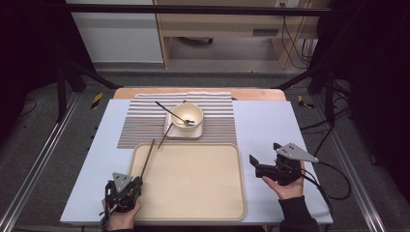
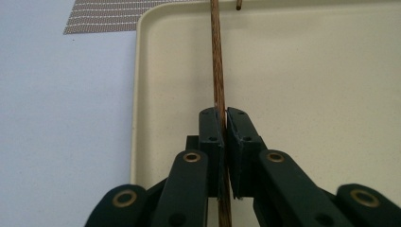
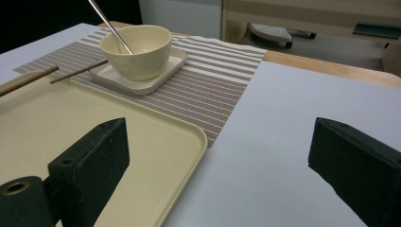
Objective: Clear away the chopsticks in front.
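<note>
A brown chopstick [image 1: 147, 157] [image 2: 217, 61] lies lengthwise over the left part of the cream tray [image 1: 193, 193] [image 2: 307, 71]. My left gripper [image 1: 137, 180] [image 2: 224, 113] is shut on its near end, at the tray's near left corner. A second chopstick [image 1: 165, 135] [image 3: 78, 72] leans from the placemat onto a square plate [image 1: 186, 133] [image 3: 142, 85]. On that plate stands a cream bowl [image 1: 187, 116] [image 3: 137, 49] with a metal spoon [image 1: 171, 112] [image 3: 108, 23] in it. Right of the tray, my right gripper [image 1: 264, 152] [image 3: 220, 130] is open with nothing between its jaws.
A striped placemat [image 1: 145, 121] [image 3: 213, 80] lies beyond the tray on a pale sheet [image 1: 261, 125] covering the table. A wooden table edge [image 1: 256, 94] shows at the far side. Dark frame posts stand left and right of the table.
</note>
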A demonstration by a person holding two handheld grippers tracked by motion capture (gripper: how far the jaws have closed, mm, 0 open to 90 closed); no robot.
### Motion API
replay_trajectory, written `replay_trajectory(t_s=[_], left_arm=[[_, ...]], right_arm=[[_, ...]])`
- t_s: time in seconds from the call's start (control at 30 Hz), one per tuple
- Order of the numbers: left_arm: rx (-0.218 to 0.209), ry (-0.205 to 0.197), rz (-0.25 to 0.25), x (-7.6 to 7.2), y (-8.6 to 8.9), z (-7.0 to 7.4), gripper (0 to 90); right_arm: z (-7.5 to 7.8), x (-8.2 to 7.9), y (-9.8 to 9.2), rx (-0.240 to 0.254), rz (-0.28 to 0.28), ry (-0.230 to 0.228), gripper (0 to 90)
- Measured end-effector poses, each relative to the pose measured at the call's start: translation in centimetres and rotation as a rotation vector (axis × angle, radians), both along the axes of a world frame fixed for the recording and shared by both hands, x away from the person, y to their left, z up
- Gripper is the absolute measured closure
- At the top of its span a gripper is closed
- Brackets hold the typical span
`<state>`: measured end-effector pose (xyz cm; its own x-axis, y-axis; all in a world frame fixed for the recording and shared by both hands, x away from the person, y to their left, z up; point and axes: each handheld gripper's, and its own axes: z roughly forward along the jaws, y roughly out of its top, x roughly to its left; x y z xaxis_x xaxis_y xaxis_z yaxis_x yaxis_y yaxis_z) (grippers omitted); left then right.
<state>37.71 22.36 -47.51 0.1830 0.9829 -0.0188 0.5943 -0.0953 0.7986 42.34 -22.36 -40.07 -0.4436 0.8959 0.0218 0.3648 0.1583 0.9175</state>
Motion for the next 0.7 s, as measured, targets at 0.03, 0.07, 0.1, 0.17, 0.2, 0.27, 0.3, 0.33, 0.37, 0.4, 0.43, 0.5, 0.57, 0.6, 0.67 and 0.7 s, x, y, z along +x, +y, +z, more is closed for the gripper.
replay_trajectory(t_s=[0.03, 0.07, 0.1, 0.17, 0.2, 0.27, 0.3, 0.33, 0.37, 0.4, 0.43, 0.5, 0.57, 0.6, 0.67, 0.7], left_arm=[[0.000, 0.000, 0.000, 0.00, 0.00, 0.00, 84.8], [0.002, 0.003, 0.000, -0.02, -0.04, -0.03, 84.8], [0.001, 0.002, -0.001, -0.04, -0.07, -0.04, 84.8], [0.007, 0.003, -0.002, -0.12, -0.11, -0.06, 84.7], [0.015, 0.008, -0.003, -0.21, -0.19, -0.14, 84.8], [0.022, 0.013, -0.002, -0.31, -0.27, -0.21, 84.7], [0.026, 0.013, -0.002, -0.34, -0.32, -0.25, 84.7], [0.028, 0.014, -0.004, -0.35, -0.36, -0.29, 84.7], [0.028, 0.019, -0.006, -0.35, -0.41, -0.35, 84.7], [0.028, 0.019, -0.006, -0.35, -0.41, -0.35, 84.7], [0.027, 0.023, -0.008, -0.36, -0.43, -0.38, 84.7], [0.027, 0.025, -0.012, -0.41, -0.48, -0.48, 84.6], [0.025, 0.033, -0.017, -0.49, -0.55, -0.61, 84.6], [0.023, 0.034, -0.020, -0.49, -0.53, -0.60, 84.6], [0.017, 0.044, -0.022, -0.43, -0.52, -0.61, 84.4], [0.017, 0.044, -0.022, -0.43, -0.52, -0.61, 84.3]], right_arm=[[0.00, 0.00, 0.00, 0.000, 0.000, 0.000, 6.4], [-0.01, 0.01, 0.00, -0.002, 0.000, 0.000, 6.4], [0.00, 0.00, -0.01, -0.002, -0.001, 0.000, 6.4], [0.01, -0.01, -0.01, -0.001, -0.001, -0.001, 6.4], [0.03, -0.02, -0.02, 0.003, 0.000, 0.000, 6.4], [0.03, -0.02, -0.04, 0.000, -0.001, -0.001, 6.4], [0.03, -0.02, -0.02, 0.002, 0.000, 0.000, 6.4], [0.03, -0.02, -0.01, 0.002, 0.000, 0.000, 6.4], [0.03, -0.02, -0.02, 0.002, 0.000, 0.000, 6.4], [0.03, -0.02, -0.02, 0.002, 0.000, 0.000, 6.4], [0.02, -0.01, -0.02, 0.001, -0.001, 0.000, 6.4], [0.02, -0.01, -0.01, 0.001, -0.001, 0.001, 6.4], [0.03, -0.02, -0.02, 0.002, -0.001, 0.000, 6.4], [0.03, -0.02, -0.02, 0.002, -0.001, 0.001, 6.4], [0.02, -0.01, -0.01, 0.001, -0.001, 0.001, 6.4], [0.02, -0.01, -0.01, 0.001, -0.001, 0.001, 6.4]])
